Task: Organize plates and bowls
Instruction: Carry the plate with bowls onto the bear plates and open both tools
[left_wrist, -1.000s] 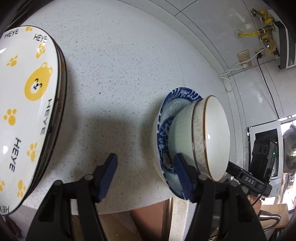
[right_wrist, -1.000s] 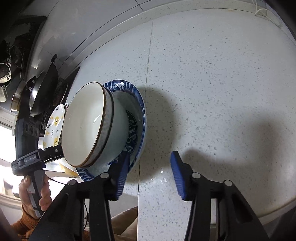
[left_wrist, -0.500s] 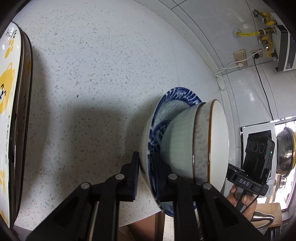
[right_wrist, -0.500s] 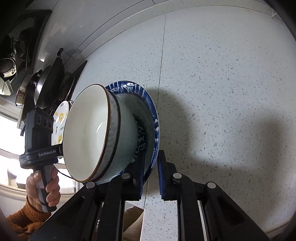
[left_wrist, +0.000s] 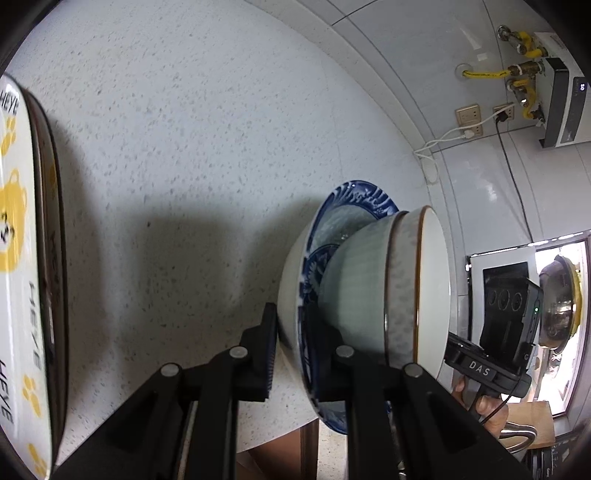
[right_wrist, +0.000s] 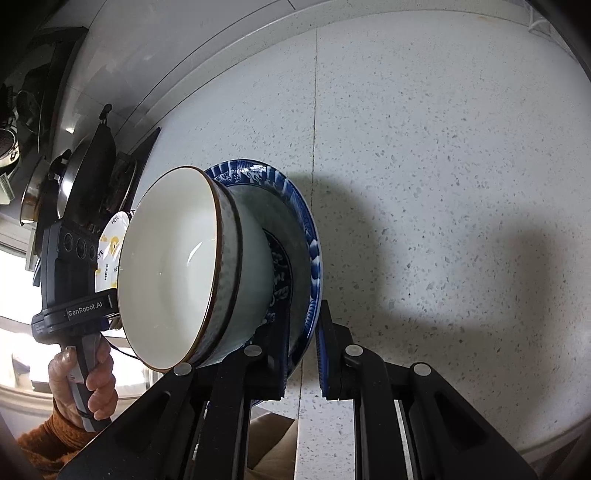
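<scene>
On the speckled countertop (right_wrist: 443, 166), a bear-print plate (left_wrist: 18, 258) is stacked at the left. A white bowl (right_wrist: 177, 266) is carried inside the blue-patterned plate (right_wrist: 314, 258), whose rim is clamped by the left gripper (left_wrist: 290, 347) and right gripper (right_wrist: 303, 350).

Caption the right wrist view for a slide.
Right claw shut on blue-patterned ceramic plate's rim, white brown-rimmed bowl nested inside, above speckled countertop.
</scene>
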